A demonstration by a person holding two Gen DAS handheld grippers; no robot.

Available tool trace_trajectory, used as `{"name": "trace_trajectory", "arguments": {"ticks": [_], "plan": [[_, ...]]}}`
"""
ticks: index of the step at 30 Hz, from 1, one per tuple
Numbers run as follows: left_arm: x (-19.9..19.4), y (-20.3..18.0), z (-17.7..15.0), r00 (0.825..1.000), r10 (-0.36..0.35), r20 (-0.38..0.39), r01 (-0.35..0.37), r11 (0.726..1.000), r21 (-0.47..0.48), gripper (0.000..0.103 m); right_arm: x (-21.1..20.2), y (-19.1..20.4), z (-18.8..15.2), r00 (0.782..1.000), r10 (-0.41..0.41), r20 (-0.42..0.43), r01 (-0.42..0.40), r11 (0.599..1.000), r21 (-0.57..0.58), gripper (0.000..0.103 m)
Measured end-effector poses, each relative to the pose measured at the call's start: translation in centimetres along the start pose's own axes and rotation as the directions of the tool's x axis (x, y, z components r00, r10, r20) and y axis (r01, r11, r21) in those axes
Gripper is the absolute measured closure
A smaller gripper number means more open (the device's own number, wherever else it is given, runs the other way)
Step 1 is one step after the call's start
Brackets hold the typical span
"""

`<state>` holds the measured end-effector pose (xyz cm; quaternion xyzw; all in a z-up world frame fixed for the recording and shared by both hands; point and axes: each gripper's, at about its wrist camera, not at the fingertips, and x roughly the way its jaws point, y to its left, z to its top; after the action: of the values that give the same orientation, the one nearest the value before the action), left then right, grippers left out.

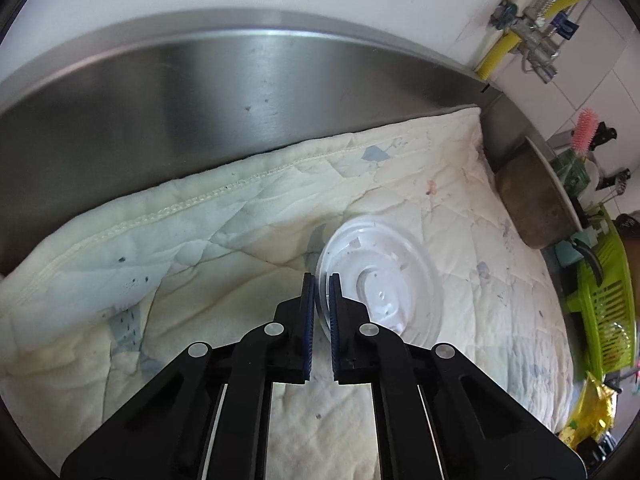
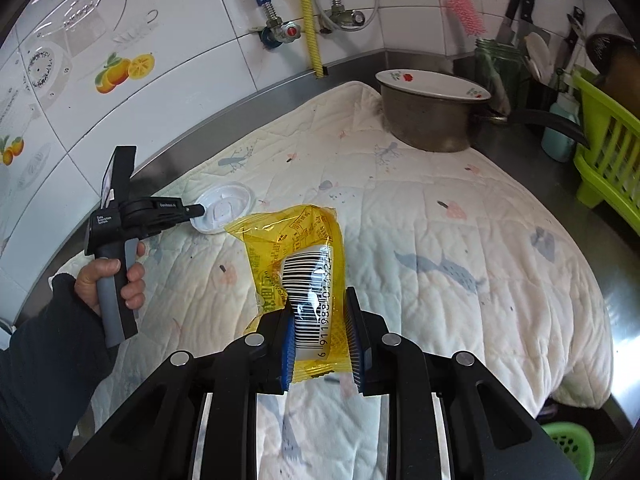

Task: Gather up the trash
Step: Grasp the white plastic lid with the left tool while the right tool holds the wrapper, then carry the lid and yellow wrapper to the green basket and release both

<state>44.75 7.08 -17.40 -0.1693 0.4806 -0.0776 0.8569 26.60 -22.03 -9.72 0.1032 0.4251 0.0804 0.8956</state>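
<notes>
White tiled wall (image 2: 192,92) with orange-fruit decals at 10 o'clock; steel backsplash (image 1: 200,92) below it. Quilted cloth (image 2: 440,220) covers the counter. Yellow hose (image 2: 308,20) at 12 o'clock; green rack (image 2: 608,148) at 3 o'clock

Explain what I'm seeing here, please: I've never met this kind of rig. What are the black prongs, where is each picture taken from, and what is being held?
There is no robot. A person holds a handheld two-finger tool in each hand, and each tool carries a fisheye camera looking forward along its fingers, hence the round, bent pictures.

The left wrist view shows the left tool pinching the rim of a white plastic cup lid. In the right wrist view the same tool appears from outside, gripped by the person's left hand.

The right tool has its fingers around a yellow snack wrapper with a barcode.

Both pieces of trash are over a quilted cloth spread on a steel kitchen counter, beside a metal pot covered by a plate.
</notes>
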Motion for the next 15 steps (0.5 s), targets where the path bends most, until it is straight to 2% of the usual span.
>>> {"name": "trace_trajectory", "arguments": {"ticks": [8, 15], "plan": [[-5.3, -1.6, -2.8, 0.998, -0.048, 0.028, 0.047, 0.998, 0.049, 0.099, -3.6, -1.5, -4.6, 0.999, -0.040, -0.002, 0.040, 0.999, 0.015, 0.081], [-10.5, -4.7, -7.9, 0.991, -0.132, 0.025, 0.129, 0.985, 0.112, 0.099, -8.0, -4.6, -9.6, 0.994, -0.104, -0.013, 0.105, 0.993, 0.059, 0.081]]}}
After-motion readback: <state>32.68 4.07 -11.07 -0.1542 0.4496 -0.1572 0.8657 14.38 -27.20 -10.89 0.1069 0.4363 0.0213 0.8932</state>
